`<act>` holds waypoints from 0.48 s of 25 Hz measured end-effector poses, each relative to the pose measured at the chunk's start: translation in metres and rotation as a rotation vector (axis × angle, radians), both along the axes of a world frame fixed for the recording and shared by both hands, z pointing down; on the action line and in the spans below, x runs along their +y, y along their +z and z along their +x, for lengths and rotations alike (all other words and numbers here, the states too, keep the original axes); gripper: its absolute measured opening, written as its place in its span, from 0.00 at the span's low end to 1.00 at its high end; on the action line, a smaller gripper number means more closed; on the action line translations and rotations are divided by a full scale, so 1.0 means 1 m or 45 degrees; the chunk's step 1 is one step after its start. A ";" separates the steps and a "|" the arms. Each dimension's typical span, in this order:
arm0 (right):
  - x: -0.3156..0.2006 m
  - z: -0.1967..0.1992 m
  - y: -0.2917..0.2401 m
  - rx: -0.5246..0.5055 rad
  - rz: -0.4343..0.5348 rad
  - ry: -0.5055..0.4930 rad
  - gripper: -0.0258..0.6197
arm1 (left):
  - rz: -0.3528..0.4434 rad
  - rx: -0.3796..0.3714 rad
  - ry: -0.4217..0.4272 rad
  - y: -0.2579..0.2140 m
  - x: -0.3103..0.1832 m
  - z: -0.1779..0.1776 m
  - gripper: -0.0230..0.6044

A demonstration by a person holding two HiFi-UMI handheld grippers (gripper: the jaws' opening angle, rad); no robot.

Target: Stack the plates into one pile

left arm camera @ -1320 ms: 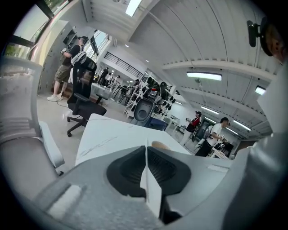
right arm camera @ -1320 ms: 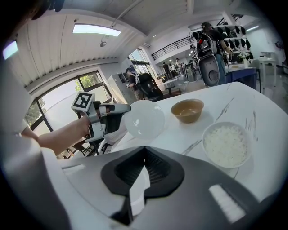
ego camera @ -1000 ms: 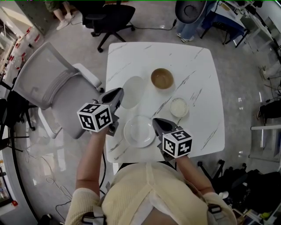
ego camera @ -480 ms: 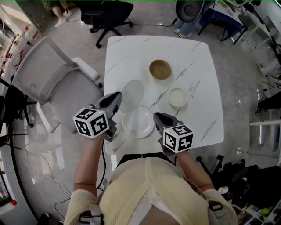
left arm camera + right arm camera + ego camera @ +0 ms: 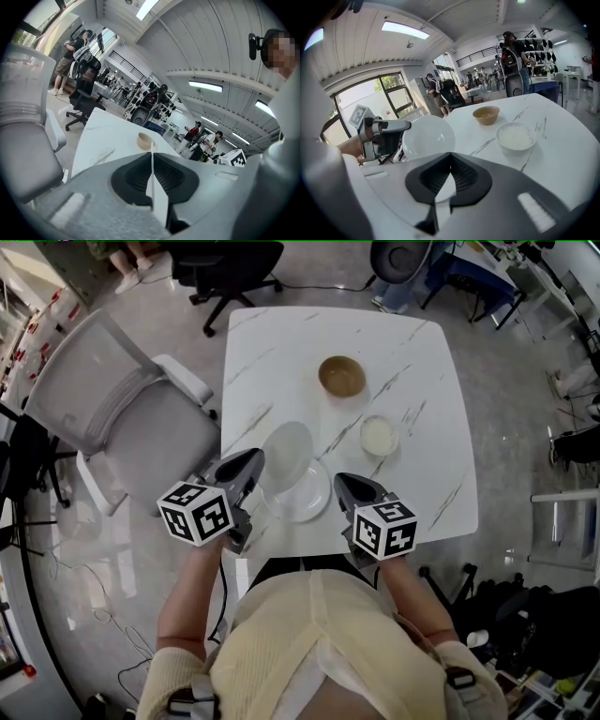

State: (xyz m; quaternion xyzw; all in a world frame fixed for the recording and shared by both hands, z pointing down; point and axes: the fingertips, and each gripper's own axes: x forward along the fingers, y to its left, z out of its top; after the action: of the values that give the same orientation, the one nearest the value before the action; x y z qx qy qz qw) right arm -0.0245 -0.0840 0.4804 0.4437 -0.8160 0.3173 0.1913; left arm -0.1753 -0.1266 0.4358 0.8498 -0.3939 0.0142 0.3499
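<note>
While left tongs (image 5: 257,458) clamp tilted plate (image 5: 287,452) above flat plate (image 5: 315,499), right tongs (image 5: 340,480) closed alongside.

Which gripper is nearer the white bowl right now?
Right. The right gripper sits just short of the white bowl, on the person's side; the left gripper is farther off, near the table's left edge.

The counter (image 5: 412,352) was white with grey marble veins. The raised plate (image 5: 286,457) and lower plate (image 5: 317,495) were white, the bowl (image 5: 341,377) tan, the small bowl (image 5: 379,436) white, the chair (image 5: 122,418) grey.
</note>
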 end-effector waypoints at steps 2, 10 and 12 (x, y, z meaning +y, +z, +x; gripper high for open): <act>0.003 0.000 0.001 0.004 -0.003 0.001 0.04 | -0.020 0.014 -0.003 0.004 0.007 0.000 0.05; 0.003 0.000 0.002 0.012 -0.006 0.000 0.04 | -0.105 0.090 -0.001 0.017 0.026 0.002 0.05; 0.003 -0.001 0.003 0.014 -0.009 -0.004 0.04 | -0.132 0.107 -0.004 0.022 0.030 0.002 0.05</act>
State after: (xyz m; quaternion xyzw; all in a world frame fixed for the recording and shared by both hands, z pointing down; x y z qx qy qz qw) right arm -0.0252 -0.0806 0.4830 0.4435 -0.8144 0.3175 0.1981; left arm -0.1735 -0.0971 0.4577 0.8299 -0.3787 -0.0017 0.4098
